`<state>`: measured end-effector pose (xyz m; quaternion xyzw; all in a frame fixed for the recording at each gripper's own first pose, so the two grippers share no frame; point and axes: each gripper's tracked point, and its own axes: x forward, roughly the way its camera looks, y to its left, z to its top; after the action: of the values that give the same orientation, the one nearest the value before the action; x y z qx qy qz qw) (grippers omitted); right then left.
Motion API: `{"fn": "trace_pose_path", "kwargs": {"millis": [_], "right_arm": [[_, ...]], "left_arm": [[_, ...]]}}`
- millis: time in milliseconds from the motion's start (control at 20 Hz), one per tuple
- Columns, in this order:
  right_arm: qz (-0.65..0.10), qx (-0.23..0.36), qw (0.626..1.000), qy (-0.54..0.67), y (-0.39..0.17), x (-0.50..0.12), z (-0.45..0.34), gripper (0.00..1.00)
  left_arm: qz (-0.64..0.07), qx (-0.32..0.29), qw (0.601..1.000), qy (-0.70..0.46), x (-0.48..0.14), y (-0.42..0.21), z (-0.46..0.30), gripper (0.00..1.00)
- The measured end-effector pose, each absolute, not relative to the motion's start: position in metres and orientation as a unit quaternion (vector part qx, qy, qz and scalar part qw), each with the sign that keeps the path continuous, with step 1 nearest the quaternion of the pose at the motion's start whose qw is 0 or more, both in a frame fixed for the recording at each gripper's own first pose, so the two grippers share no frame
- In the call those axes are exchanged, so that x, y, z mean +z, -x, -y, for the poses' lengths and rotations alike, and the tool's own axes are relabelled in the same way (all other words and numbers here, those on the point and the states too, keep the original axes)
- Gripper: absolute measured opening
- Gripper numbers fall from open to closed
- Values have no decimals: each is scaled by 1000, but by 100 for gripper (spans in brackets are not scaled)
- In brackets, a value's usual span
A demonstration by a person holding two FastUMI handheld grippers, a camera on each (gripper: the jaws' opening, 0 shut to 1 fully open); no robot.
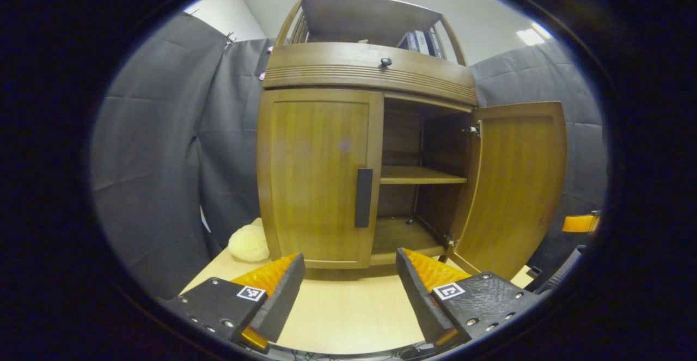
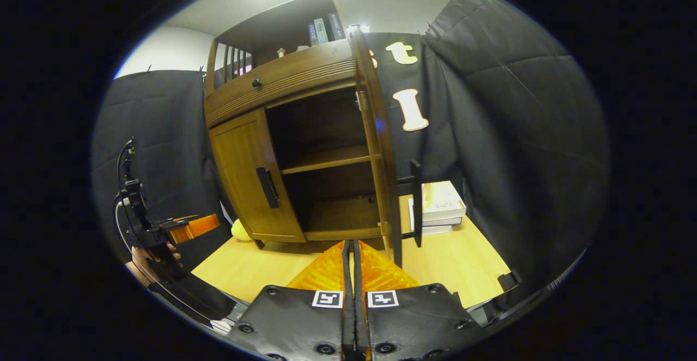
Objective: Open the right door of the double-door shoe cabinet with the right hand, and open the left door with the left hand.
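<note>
So the right door (image 1: pixel 514 187) is already swung wide open, which is half the job done. The left door (image 1: pixel 318 178) is shut flush against the cabinet (image 1: pixel 370 72).

The left gripper (image 1: pixel 348 271) sits low over the table (image 1: pixel 348 312), a bit back from the cabinet, jaws spread wide with nothing between them. My guess is it's lined up that way to go for the left door's handle (image 1: pixel 364 197), the dark vertical bar on the door's right edge, straight ahead and a little above the fingers.

The right gripper (image 2: pixel 354 265) is clamped closed on nothing, fingers pressed together, hanging just near the open door's edge. Looks like it's finished and just parked.

The cabinet itself is brown wood, standing at the far side of the table, with a knob drawer (image 1: pixel 385 62) above the doors and a shelf (image 1: pixel 422 175) inside, bare as far as I can see. There are books (image 2: pixel 438 203) stacked on the table to its right.
</note>
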<state>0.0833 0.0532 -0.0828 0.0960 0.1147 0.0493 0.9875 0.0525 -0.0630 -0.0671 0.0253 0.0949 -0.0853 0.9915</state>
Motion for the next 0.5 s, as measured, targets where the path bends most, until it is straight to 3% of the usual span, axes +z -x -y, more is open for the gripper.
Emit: {"fn": "trace_pose_path", "kwargs": {"millis": [250, 400, 500], "right_arm": [[-88, 58, 992, -70, -115, -76, -81, 2], [-92, 62, 991, -81, -129, -79, -95, 39], [-91, 62, 990, -83, -139, -78, -102, 79]], "left_arm": [[-84, -93, 992, -22, -55, -87, 79, 96], [-74, -102, 991, -35, -48, -108, 87, 96], [-68, -101, 991, -49, -50, -125, 88, 96]]}}
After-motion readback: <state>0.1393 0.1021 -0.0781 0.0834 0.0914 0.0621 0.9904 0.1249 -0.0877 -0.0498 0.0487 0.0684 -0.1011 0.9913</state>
